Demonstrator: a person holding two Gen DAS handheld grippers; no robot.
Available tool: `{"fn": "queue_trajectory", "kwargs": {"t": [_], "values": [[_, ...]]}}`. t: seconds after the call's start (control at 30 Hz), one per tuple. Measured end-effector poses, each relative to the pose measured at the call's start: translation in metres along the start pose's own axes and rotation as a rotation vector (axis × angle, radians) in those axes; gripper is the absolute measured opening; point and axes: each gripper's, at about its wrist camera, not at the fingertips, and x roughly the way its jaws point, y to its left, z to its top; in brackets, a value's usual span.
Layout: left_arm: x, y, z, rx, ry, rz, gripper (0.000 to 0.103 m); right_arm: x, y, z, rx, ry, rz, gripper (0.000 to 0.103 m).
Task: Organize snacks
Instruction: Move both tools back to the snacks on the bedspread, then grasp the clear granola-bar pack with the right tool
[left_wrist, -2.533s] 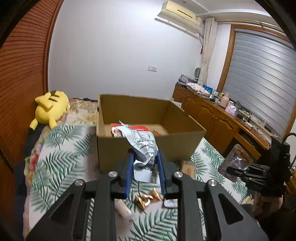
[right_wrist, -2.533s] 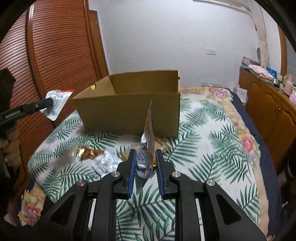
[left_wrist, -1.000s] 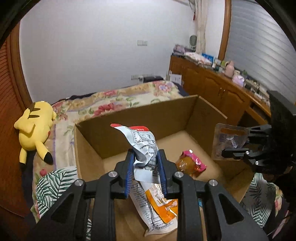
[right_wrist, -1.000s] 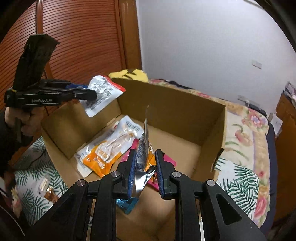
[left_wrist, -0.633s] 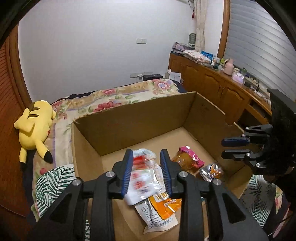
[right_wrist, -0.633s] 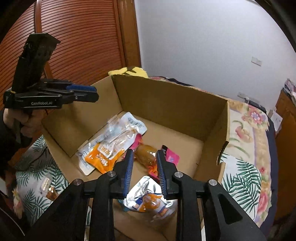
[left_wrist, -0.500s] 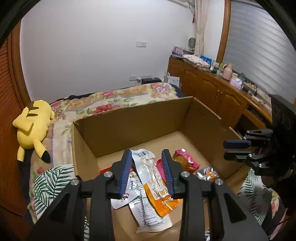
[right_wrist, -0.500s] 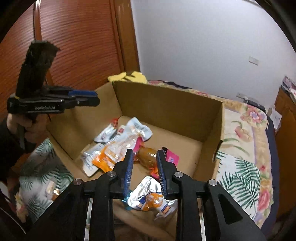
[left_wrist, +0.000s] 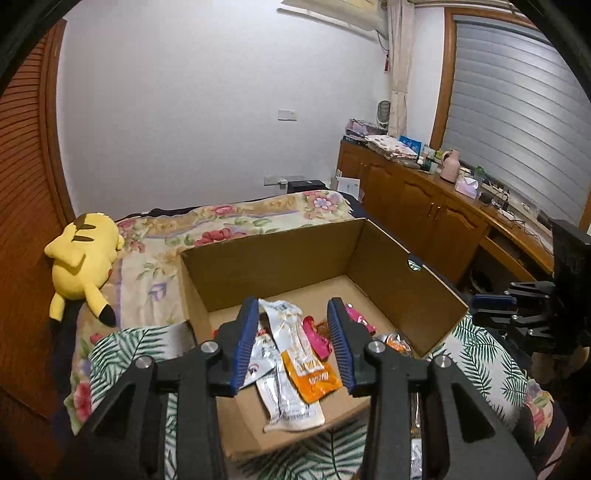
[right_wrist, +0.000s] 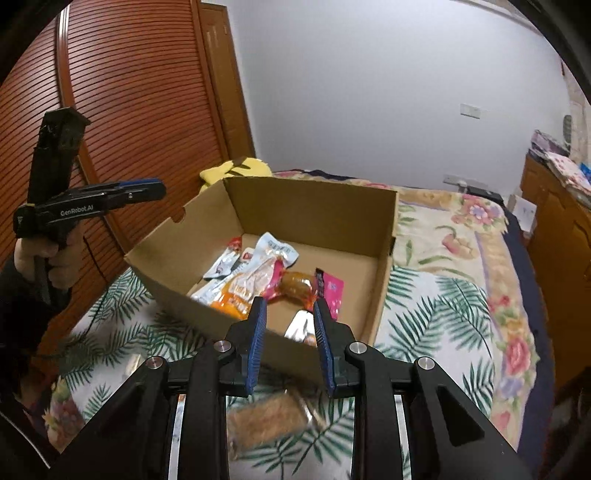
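Left wrist view: the left gripper (left_wrist: 292, 341) no longer holds its packet; the jaws are opening with nothing between them, and the white packet (left_wrist: 255, 360) now lies inside the cardboard box (left_wrist: 273, 258) among other snacks

Right wrist view: the right gripper (right_wrist: 289, 341) has likewise dropped its silver pouch (right_wrist: 303, 326) into the box's near corner, jaws opening and empty. A brown snack (right_wrist: 266, 421) still waits outside the box, so the sorting isn't finished

The tan snack bar (right_wrist: 267, 419) on the bed is pretty blurry and half hidden behind the right gripper (right_wrist: 288, 341), so no label to read. Box wall (right_wrist: 229, 321) hides the lower part of the silver packet (right_wrist: 303, 326), and the plush (right_wrist: 236, 168) mostly sits behind the box.
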Motion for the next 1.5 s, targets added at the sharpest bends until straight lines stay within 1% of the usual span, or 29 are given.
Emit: {"fn": "queue_trajectory", "kwargs": {"t": [0.17,0.3,0.37,0.47,0.57,0.67,0.77,0.8,0.87,0.97,1.13,1.27,1.43,1.5], "values": [[-0.028,-0.004,-0.013,0.002,-0.019,0.027,0.039,-0.019,0.019,-0.014,0.016,-0.01,-0.012,0.032],[-0.054,-0.007,-0.029,-0.013,-0.041,0.021,0.041,-0.03,0.029,-0.03,0.034,0.001,-0.028,0.038],[-0.061,-0.008,-0.038,-0.015,-0.045,0.028,0.042,-0.033,0.033,-0.037,0.048,0.005,-0.038,0.048],[-0.066,-0.009,-0.055,-0.025,-0.029,0.017,0.043,-0.033,0.036,-0.047,0.058,0.026,-0.052,0.053],[-0.066,-0.011,-0.074,-0.046,0.003,0.005,0.043,-0.026,0.04,-0.058,0.066,0.047,-0.068,0.057],[-0.065,-0.015,-0.093,-0.062,0.028,-0.005,0.043,-0.008,0.043,-0.071,0.078,0.07,-0.087,0.059],[-0.064,-0.022,-0.11,-0.067,0.041,-0.006,0.043,0.014,0.041,-0.083,0.127,0.078,-0.101,0.063],[-0.064,-0.023,-0.114,-0.069,0.042,-0.007,0.043,0.02,0.04,-0.087,0.145,0.083,-0.106,0.063],[-0.064,-0.025,-0.12,-0.074,0.042,-0.002,0.043,0.033,0.038,-0.092,0.17,0.094,-0.134,0.068],[-0.064,-0.027,-0.129,-0.075,0.045,0.004,0.043,0.049,0.034,-0.096,0.206,0.121,-0.154,0.069],[-0.059,-0.033,-0.145,-0.082,0.062,0.006,0.043,0.063,0.034,-0.098,0.208,0.142,-0.217,0.074],[-0.054,-0.039,-0.156,-0.099,0.078,-0.005,0.043,0.074,0.031,-0.104,0.222,0.175,-0.255,0.076],[-0.049,-0.054,-0.165,-0.094,0.082,-0.019,0.043,0.076,0.028,-0.111,0.252,0.187,-0.248,0.08],[-0.045,-0.062,-0.167,-0.091,0.086,-0.032,0.043,0.079,0.024,-0.111,0.27,0.199,-0.226,0.081]]}}
